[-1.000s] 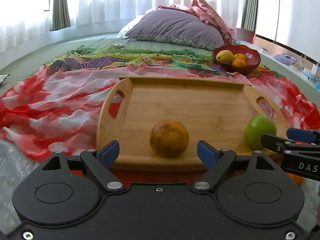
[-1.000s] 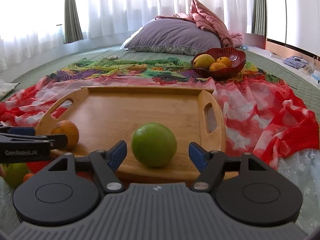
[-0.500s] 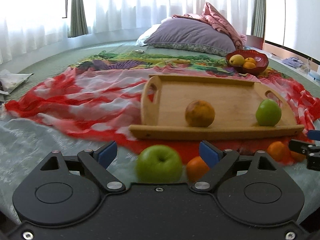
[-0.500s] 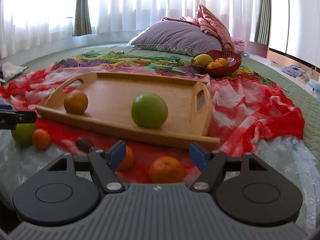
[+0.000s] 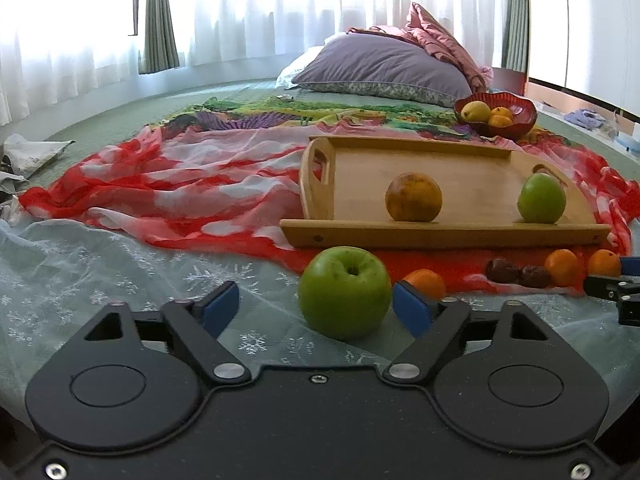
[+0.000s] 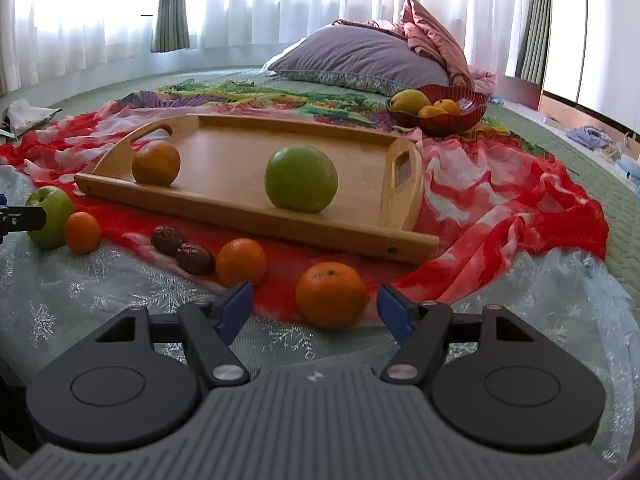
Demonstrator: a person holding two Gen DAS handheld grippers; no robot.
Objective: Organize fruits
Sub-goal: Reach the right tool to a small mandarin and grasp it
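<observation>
A wooden tray [image 5: 440,234] [image 6: 256,208] lies on a red cloth and holds a brownish orange [image 5: 413,197] [image 6: 156,162] and a green fruit [image 5: 541,197] [image 6: 301,179]. My left gripper [image 5: 316,310] is open, with a green apple [image 5: 345,292] [image 6: 51,216] on the bed between its fingers. My right gripper [image 6: 316,310] is open around a small orange [image 6: 332,294] lying in front of the tray. Two more small oranges [image 6: 241,262] [image 6: 82,233] and two dark dates [image 6: 182,247] lie in front of the tray.
A red bowl [image 5: 516,122] [image 6: 460,118] with yellow and orange fruit stands behind the tray. A purple pillow [image 5: 380,72] lies at the back. A pale lacy cloth [image 5: 100,264] covers the near bed. Crumpled paper [image 5: 28,152] lies far left.
Both grippers have pulled back from the tray and dropped low. The orange and green fruit stay on the tray; the apple and a small orange now sit between the open fingers.
</observation>
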